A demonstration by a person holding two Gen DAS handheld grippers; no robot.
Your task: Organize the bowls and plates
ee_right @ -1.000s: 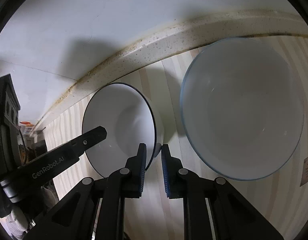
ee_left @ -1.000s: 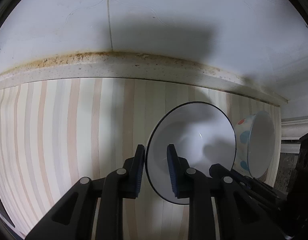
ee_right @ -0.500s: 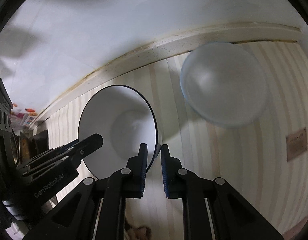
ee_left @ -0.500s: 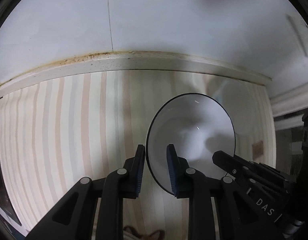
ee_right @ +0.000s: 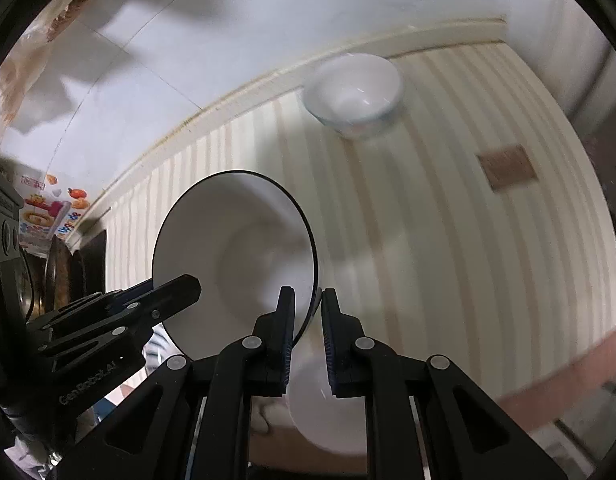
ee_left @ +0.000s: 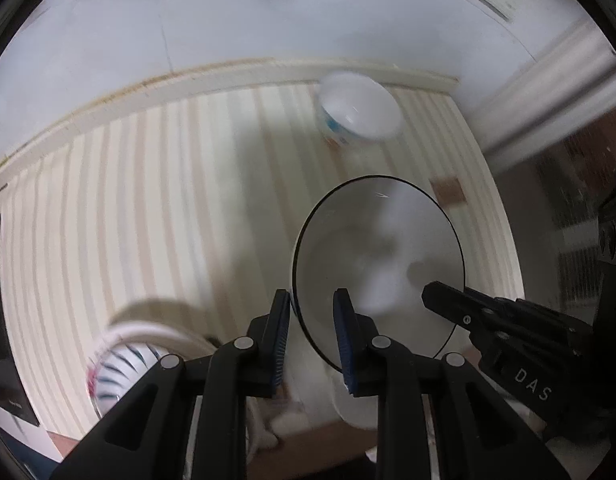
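Observation:
A white bowl with a thin dark rim (ee_left: 378,268) hangs tilted above the striped counter (ee_left: 148,208), held from two sides. My left gripper (ee_left: 310,304) is shut on its left rim, one pad inside the bowl and one outside. My right gripper (ee_right: 308,300) is shut on the opposite rim of the same bowl (ee_right: 236,256). Each gripper shows in the other's view: the right gripper (ee_left: 444,300) at the bowl's right edge, the left gripper (ee_right: 180,292) at its left edge.
A white bowl with coloured dots (ee_left: 360,112) (ee_right: 354,94) stands on the counter near the back ledge and wall. A blue-striped bowl (ee_left: 120,364) and a white dish (ee_right: 328,412) lie low in view under the grippers. A brown label (ee_right: 506,166) lies on the counter.
Both grippers have risen and drawn back from the wall with the dark-rimmed bowl still gripped. The dotted bowl now looks smaller and farther away. The striped bowl and white dish came into view below.

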